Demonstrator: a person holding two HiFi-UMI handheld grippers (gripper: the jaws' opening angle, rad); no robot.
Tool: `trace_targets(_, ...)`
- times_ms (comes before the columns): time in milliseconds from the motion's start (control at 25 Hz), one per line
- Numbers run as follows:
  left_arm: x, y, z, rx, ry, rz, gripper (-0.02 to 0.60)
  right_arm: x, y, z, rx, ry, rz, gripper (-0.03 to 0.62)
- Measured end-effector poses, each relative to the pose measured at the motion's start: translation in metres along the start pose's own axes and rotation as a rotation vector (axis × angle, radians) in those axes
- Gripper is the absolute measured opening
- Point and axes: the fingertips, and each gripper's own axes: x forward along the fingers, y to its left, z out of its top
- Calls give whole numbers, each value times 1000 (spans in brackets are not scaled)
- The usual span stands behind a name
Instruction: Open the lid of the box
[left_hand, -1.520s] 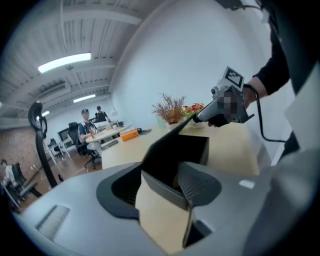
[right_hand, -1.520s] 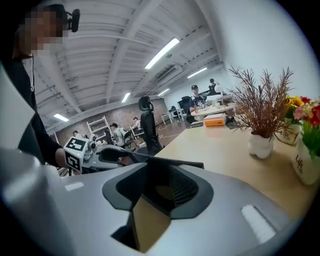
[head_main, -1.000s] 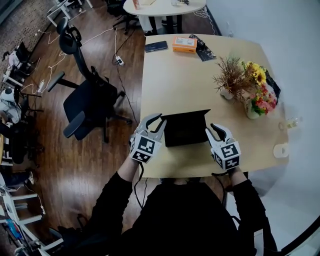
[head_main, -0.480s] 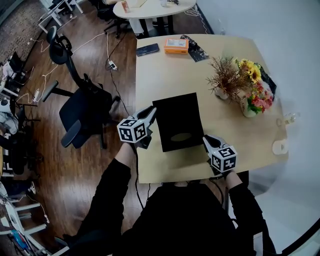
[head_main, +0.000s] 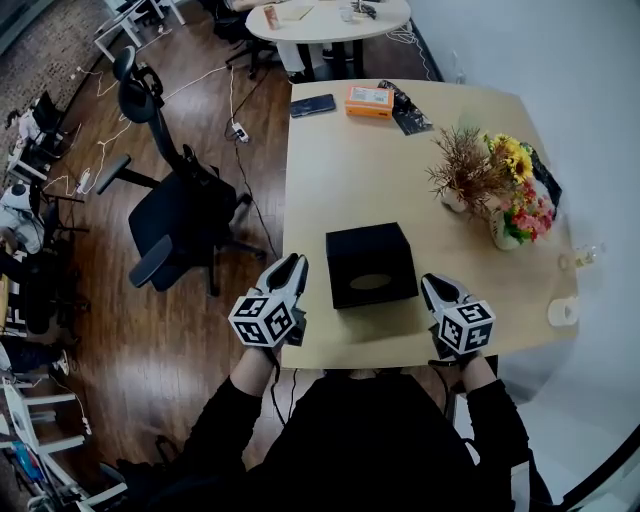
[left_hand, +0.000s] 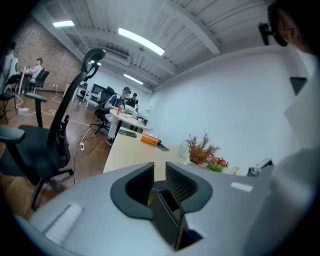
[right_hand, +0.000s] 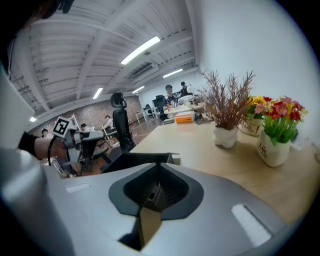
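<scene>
A black box (head_main: 370, 264) stands on the light wooden table (head_main: 350, 170) near its front edge, and an oval mark shows on the face toward me. Its lid looks down on it. My left gripper (head_main: 293, 267) hovers just left of the box, shut and empty, apart from the box. My right gripper (head_main: 434, 286) sits just right of the box, shut with nothing between its jaws. In the right gripper view the box (right_hand: 131, 161) lies ahead and to the left of the closed right gripper (right_hand: 154, 191). In the left gripper view the left gripper (left_hand: 160, 174) points over the tabletop.
A black office chair (head_main: 180, 205) stands left of the table. A dried plant in a white pot (head_main: 462, 170) and a flower vase (head_main: 520, 200) stand at the right. A phone (head_main: 313, 104) and an orange box (head_main: 370, 98) lie at the far end. A white cup (head_main: 562, 311) sits near the right edge.
The black panel that stood raised, then spread wide, now reads as a compact box. Both grippers have drawn back toward the front edge, away from the box. The right jaws have shut.
</scene>
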Motion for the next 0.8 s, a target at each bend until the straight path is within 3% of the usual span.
trace_targets(200, -40, -60, 16, 255, -37, -17, 52, -38, 15, 69, -33, -172, 3, 25)
trace_targets(360, -64, -118, 27, 539, -70, -105, 52, -66, 51, 116, -97, -300, 45, 25)
trace_targets(440, -74, -142, 37, 625, -120, -145, 52, -82, 74, 133, -170, -362, 63, 25)
trace_targets(640, -90, -160, 63, 727, -228, -104, 52, -122, 130, 160, -387, -541, 111, 17)
trace_targets(800, -103, -167, 77, 602, -312, -78, 51, -146, 154, 165, -416, -625, 135, 11)
